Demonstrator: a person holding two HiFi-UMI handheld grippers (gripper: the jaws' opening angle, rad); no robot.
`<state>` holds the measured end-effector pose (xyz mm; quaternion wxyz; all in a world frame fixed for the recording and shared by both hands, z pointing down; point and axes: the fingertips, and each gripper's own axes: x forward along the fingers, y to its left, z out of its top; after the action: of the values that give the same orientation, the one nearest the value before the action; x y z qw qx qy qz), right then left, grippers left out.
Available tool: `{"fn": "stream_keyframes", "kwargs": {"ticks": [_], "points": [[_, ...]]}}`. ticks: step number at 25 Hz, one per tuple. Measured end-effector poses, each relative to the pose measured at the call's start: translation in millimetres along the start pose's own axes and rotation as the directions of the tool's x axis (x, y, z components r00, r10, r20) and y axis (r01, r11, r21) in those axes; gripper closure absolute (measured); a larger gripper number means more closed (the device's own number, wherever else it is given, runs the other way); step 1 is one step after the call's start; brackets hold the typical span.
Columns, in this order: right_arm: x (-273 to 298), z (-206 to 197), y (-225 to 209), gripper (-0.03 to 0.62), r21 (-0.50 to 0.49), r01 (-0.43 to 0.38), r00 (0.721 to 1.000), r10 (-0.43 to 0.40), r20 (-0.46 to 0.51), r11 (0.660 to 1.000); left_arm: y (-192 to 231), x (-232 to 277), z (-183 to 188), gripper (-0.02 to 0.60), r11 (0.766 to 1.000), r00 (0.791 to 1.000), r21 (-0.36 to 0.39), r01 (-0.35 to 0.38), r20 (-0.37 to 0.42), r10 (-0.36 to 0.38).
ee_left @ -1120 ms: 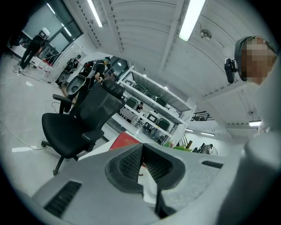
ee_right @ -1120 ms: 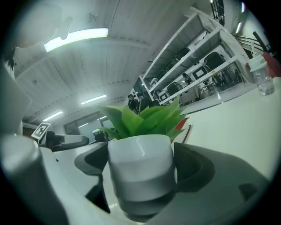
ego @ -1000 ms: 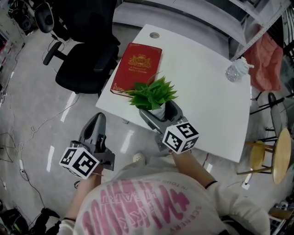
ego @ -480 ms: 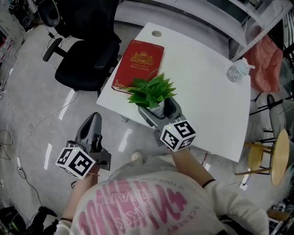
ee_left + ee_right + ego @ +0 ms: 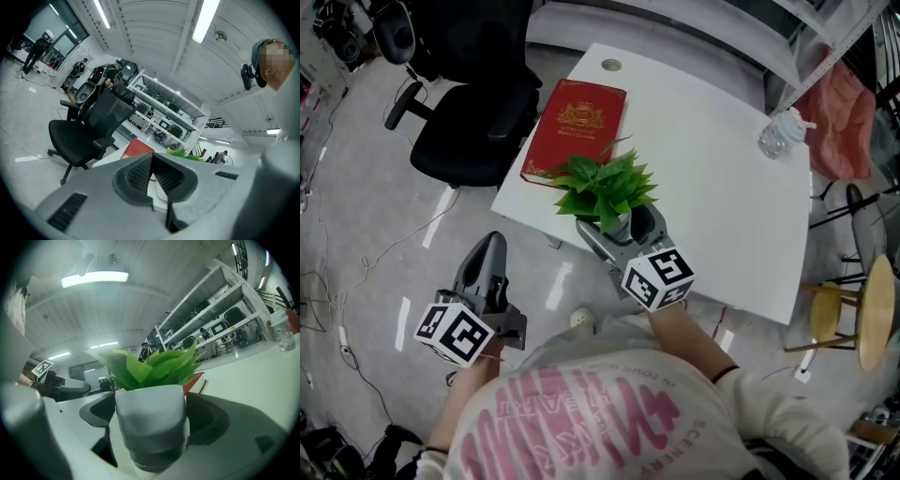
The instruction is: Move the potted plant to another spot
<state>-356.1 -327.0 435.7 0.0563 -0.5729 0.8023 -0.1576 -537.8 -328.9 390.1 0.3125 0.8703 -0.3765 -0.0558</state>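
Right gripper (image 5: 617,226) jaws clamped on potted plant (image 5: 605,185), beside red book (image 5: 574,127); left gripper (image 5: 492,247) jaws closed, empty

Table (image 5: 712,206): white top with rounded corners, standing on the floor.
Far-left corner: a small round cable hole (image 5: 611,66).
Left side: a red book (image 5: 577,131) lies flat, cover up.
Far-right corner: a clear plastic bottle (image 5: 780,136), well apart from the book.
Near-left part: the potted plant (image 5: 605,187), clasped by the right gripper (image 5: 621,227); I can't tell whether its base touches the top.
Floor (image 5: 384,234): grey and glossy.
On the floor: a black office chair (image 5: 473,122) just beside the table's left edge, loose cables (image 5: 356,281) further left, and a wooden stool (image 5: 853,323) on the right.
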Motion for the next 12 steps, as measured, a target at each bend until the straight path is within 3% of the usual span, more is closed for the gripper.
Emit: {"fn": "stream_keyframes", "kwargs": {"ticks": [12], "points": [[-18.6,-10.3,2.4,0.112,-0.009,0.025,0.999,-0.025,-0.033,1.000,-10.3,0.8,-5.2,0.578,0.999,0.999,-0.023,0.034,0.005,-0.034]]}}
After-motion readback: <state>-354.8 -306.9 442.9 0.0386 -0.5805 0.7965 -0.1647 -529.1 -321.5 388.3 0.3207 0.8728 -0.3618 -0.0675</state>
